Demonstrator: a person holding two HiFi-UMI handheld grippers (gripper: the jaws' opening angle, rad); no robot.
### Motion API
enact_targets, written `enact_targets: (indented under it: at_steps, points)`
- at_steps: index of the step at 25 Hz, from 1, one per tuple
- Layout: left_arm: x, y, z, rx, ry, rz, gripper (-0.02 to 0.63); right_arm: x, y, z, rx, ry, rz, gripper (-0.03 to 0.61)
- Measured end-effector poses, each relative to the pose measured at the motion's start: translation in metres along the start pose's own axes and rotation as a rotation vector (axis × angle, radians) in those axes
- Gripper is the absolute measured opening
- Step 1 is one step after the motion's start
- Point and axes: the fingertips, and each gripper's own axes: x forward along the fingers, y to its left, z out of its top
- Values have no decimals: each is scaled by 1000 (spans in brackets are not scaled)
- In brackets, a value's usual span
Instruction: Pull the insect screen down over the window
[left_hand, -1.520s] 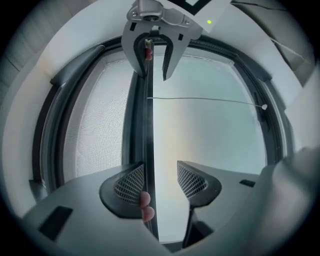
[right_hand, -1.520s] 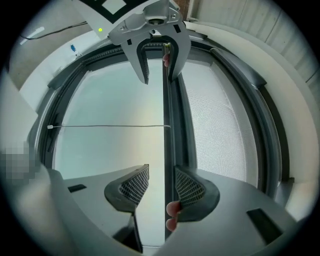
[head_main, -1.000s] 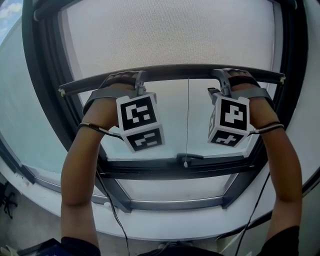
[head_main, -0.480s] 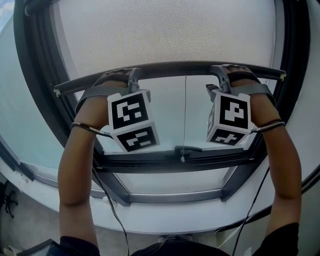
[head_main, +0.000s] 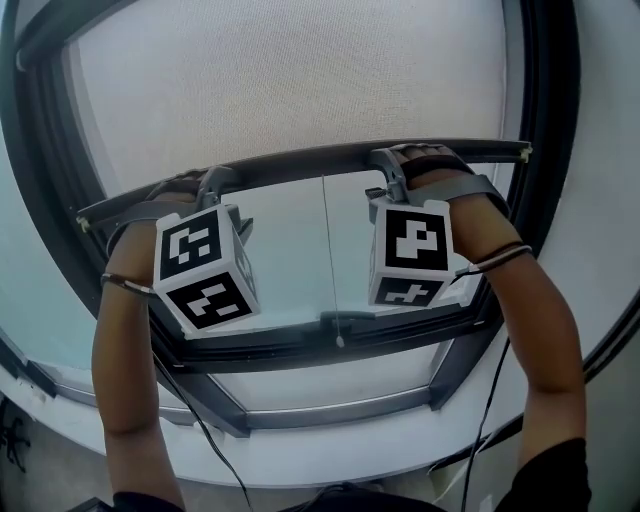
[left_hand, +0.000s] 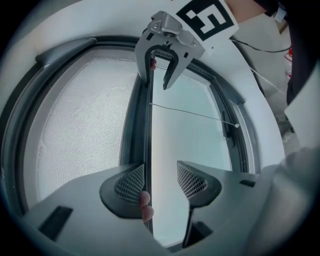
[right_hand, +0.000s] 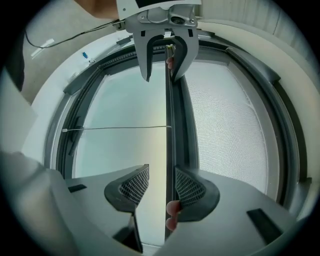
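The insect screen (head_main: 290, 80) of pale mesh hangs partway down the window and ends in a dark bottom bar (head_main: 300, 162). My left gripper (head_main: 222, 182) and right gripper (head_main: 388, 166) both straddle that bar from below. In the left gripper view the bar (left_hand: 148, 130) lies against one pad of my left gripper (left_hand: 161, 172), with a gap to the other pad. The right gripper view shows the same: the bar (right_hand: 168, 110) touches one pad of my right gripper (right_hand: 161, 172). A person's fingertips show behind the bar at each gripper. Both stand open.
A thin pull cord (head_main: 330, 260) hangs from the bar's middle to a small bead (head_main: 340, 342). Below are the dark lower window frame (head_main: 300, 350) with its handle and the white sill (head_main: 330, 440). Cables trail from both grippers.
The head view has swung, so everything sits further left in the picture. Both grippers stay on the bar. The bar's left end is slightly lower.
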Motion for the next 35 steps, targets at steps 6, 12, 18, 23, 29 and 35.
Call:
enact_targets:
  at_steps: [6, 12, 18, 23, 29, 35]
  points:
    - [0, 0, 0, -9, -22, -6, 207, 1, 0, 2, 0, -2, 11, 161]
    - [0, 2, 0, -9, -24, -1, 201, 1, -2, 2, 3, -4, 29, 160]
    - [11, 9, 3, 45, 45, 174, 201, 8, -2, -6, 4, -5, -117, 160]
    - [7, 4, 5, 24, 38, 114, 201, 5, 0, -5, 4, -1, -72, 160]
    - [-3, 2, 3, -1, -17, 6, 201, -3, -1, 0, 9, -7, 14, 160]
    - [-2, -4, 0, 6, -12, -39, 201, -3, 4, 2, 0, 13, 72, 160]
